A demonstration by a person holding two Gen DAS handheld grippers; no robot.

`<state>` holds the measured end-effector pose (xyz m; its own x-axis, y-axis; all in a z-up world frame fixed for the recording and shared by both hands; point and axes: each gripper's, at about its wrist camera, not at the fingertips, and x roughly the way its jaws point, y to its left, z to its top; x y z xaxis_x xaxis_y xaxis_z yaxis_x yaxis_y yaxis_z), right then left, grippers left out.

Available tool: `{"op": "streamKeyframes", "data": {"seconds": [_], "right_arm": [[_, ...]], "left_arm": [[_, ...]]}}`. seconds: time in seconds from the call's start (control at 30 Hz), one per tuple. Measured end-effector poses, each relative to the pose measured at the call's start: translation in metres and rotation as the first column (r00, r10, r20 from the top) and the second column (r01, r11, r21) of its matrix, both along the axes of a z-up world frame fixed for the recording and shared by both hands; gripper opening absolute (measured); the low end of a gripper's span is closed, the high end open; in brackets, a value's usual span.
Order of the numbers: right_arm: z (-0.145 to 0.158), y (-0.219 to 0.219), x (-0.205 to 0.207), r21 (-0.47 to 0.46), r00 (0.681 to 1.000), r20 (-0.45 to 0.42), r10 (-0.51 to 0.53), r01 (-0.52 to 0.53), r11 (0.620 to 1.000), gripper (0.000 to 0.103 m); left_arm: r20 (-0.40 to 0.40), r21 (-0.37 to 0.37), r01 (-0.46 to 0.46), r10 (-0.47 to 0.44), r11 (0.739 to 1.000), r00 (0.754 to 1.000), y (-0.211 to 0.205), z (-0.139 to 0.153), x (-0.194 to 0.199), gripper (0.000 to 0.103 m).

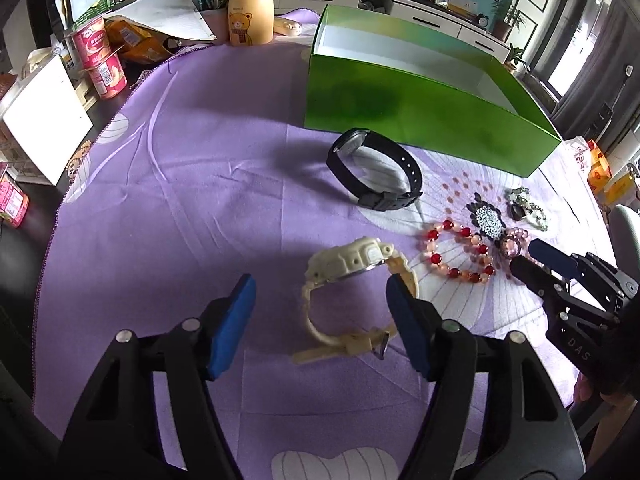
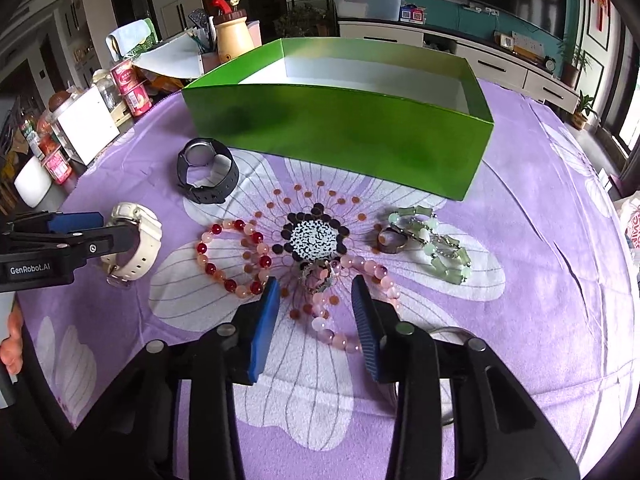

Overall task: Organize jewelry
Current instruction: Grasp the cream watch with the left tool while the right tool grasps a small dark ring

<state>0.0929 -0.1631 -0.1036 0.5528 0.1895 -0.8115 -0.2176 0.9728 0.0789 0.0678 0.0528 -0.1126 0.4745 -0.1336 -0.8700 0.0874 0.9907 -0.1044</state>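
Observation:
A cream watch (image 1: 348, 276) lies on the purple cloth between the open fingers of my left gripper (image 1: 320, 300); it also shows in the right wrist view (image 2: 138, 240). A black watch (image 1: 376, 168) lies near the green box (image 1: 420, 120). A red-and-pink bead bracelet (image 1: 456, 252) lies right of the cream watch. My right gripper (image 2: 316, 300) is open, low over a pink bead bracelet (image 2: 360, 272) and a small ring (image 2: 318, 274). A dark ring (image 2: 392, 240) and a pale green bracelet (image 2: 436, 240) lie further right.
The green box (image 2: 340, 128) stands open at the back of the cloth, its inside white. Yogurt cups (image 1: 100, 60), a white box (image 1: 44, 120), a bear jar (image 1: 250, 4) and papers crowd the table's left and back edge.

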Motion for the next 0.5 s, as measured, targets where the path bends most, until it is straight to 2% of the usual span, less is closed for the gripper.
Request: {"op": "streamKeyframes", "data": {"seconds": [0.13, 0.2, 0.33, 0.5], "right_arm": [[-0.005, 0.005, 0.003, -0.025, 1.0, 0.004, 0.002, -0.002, 1.0, 0.032], [-0.007, 0.006, 0.004, -0.028, 1.0, 0.008, 0.003, -0.003, 1.0, 0.028], [-0.01, 0.006, 0.005, -0.033, 1.0, 0.009, 0.003, -0.003, 0.999, 0.023], [-0.009, 0.003, 0.005, -0.009, 1.0, 0.02, -0.004, 0.004, 1.0, 0.02]], "left_arm": [[-0.018, -0.005, 0.006, -0.006, 1.0, 1.0, -0.001, -0.007, 0.003, 0.049], [-0.023, -0.005, 0.003, -0.003, 1.0, 1.0, -0.001, -0.01, 0.005, 0.046], [-0.024, -0.011, 0.011, -0.011, 1.0, 1.0, -0.003, -0.013, 0.006, 0.03], [-0.011, -0.002, 0.015, -0.015, 1.0, 1.0, -0.005, -0.013, 0.005, 0.022]]}}
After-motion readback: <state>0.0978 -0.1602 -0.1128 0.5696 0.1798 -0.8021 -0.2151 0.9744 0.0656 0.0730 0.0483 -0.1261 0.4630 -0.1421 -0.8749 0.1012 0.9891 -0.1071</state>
